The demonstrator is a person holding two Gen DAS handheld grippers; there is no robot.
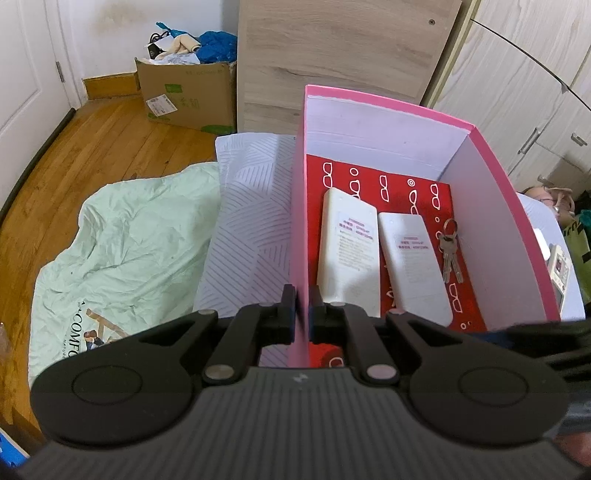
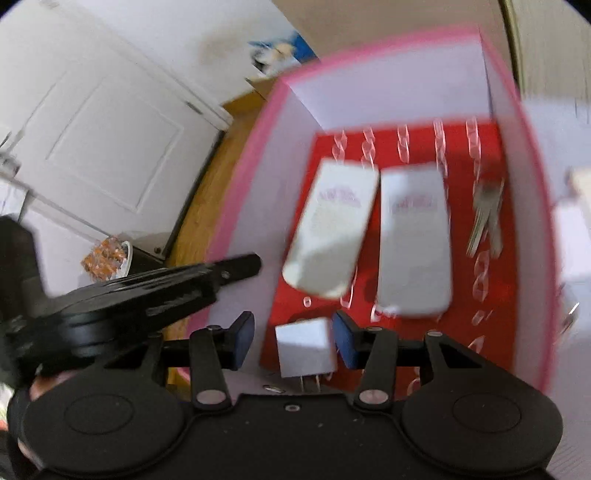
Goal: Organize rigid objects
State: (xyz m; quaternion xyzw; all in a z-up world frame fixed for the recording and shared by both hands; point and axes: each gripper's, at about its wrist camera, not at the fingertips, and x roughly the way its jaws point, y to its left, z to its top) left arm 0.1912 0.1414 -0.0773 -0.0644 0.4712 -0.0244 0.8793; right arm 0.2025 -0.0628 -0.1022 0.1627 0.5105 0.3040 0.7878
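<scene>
while angled steeply down, left tool (image 1: 302, 308) clamped on pink box wall (image 1: 300, 206)

A wooden plank floor (image 1: 103, 147) runs to a white wall (image 1: 122, 33) and a white panelled door (image 2: 107, 136). An open cardboard box (image 1: 184, 96) of clutter stands beside a pale wood-grain cabinet (image 1: 332, 55). Cream cupboard doors (image 1: 517, 92) fill the right. A mint quilt (image 1: 129, 240) lies rumpled in soft daylight.

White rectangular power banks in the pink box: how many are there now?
2. One white rectangular power bank lies nearest the pink box's left wall; the second lies right of it, beside the metal keys. None looks hidden.
</scene>
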